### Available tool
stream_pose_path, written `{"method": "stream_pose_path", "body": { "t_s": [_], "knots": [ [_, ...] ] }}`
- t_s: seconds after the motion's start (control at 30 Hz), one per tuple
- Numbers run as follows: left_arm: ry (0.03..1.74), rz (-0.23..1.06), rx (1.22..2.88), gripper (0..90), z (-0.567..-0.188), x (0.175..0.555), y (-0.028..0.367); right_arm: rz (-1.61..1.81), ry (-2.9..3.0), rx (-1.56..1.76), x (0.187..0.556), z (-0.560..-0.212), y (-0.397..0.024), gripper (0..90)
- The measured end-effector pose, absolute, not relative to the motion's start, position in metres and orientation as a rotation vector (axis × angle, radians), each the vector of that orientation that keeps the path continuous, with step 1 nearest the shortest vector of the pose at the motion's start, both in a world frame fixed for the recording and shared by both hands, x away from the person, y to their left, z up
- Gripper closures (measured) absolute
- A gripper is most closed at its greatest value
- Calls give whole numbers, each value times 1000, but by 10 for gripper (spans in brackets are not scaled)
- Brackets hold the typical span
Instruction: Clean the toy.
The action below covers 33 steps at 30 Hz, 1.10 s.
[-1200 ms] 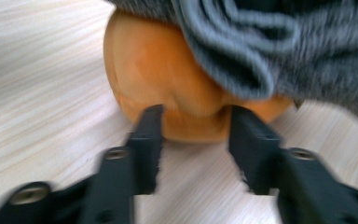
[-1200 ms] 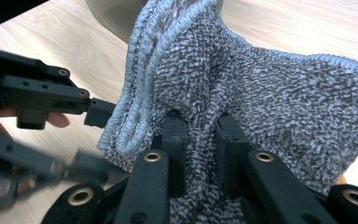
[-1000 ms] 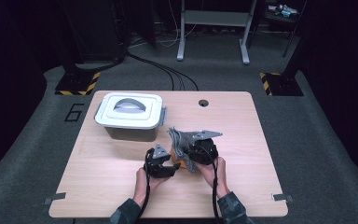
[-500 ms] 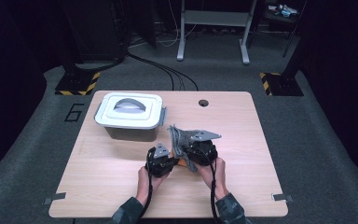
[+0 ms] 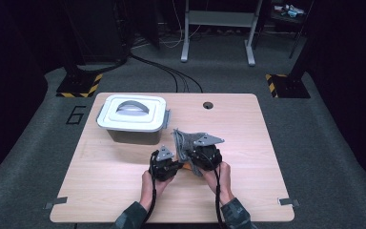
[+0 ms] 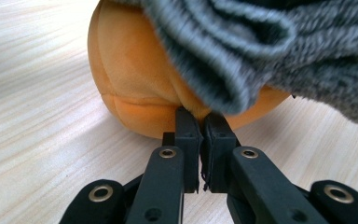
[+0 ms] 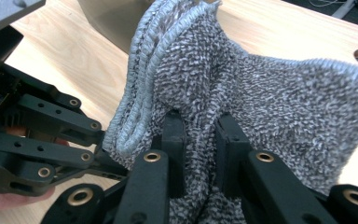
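**Pulling a grey knitted cover off an orange plush ball**

Lying at mid-tabletop, just in front of the two hands: an orange plush ball, soft and seamed, resting on the wood with a grey knitted cloth draped over its top and far side. Still covering roughly the upper half of the ball, to judge from the left gripper view; lower near side already bare.

Pinching at the ball's lower edge, right under the cloth's hem: left gripper, jaws having just been closing and now drawn tight together, apparently nipping a fold of orange fabric, possibly with a bit of the knit too — hard telling which exactly. Clamping a thick bunch of the grey knit between closed jaws: right gripper, lifting the cloth so that its ribbed edge is standing up in folds.

Judging progress: both grips made, ball anchored on one side, cloth taken up on the other; separating the two only partly done. Remaining, by this reading: drawing the knit fully clear of the ball and setting things down.

Standing farther back on the tabletop: a white lidded box with a handle on top, closed, well apart from the grippers. Possibly serving as a destination, though nothing confirming that.
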<state>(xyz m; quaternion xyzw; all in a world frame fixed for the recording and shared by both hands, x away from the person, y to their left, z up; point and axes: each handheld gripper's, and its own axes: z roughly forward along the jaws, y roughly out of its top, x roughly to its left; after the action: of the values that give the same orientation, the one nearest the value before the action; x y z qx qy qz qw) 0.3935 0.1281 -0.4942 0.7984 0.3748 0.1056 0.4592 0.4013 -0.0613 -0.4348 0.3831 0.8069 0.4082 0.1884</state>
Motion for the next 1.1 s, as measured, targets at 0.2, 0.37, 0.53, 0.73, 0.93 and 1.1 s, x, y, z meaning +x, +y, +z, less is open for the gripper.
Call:
{"method": "stream_pose_path", "body": {
  "t_s": [0.2, 0.37, 0.53, 0.73, 0.93, 1.1],
  "knots": [
    [926, 242, 1962, 861, -494, 394, 129, 1142, 2217, 1115, 399, -432, -83, 766],
    [918, 227, 1950, 863, -495, 393, 127, 1131, 2129, 1231, 402, -442, -120, 765],
    [921, 232, 1957, 862, -494, 393, 128, 1100, 2101, 1270, 408, -446, -132, 765],
    [916, 278, 1975, 558, -489, 393, 127, 1107, 2118, 1291, 416, -450, -128, 765],
    [919, 336, 2009, 428, -493, 400, 120, 1097, 2131, 1286, 422, -452, -120, 765],
    [906, 354, 1990, 690, -495, 401, 117, 1080, 2123, 1285, 427, -453, -117, 765]
  ]
}}
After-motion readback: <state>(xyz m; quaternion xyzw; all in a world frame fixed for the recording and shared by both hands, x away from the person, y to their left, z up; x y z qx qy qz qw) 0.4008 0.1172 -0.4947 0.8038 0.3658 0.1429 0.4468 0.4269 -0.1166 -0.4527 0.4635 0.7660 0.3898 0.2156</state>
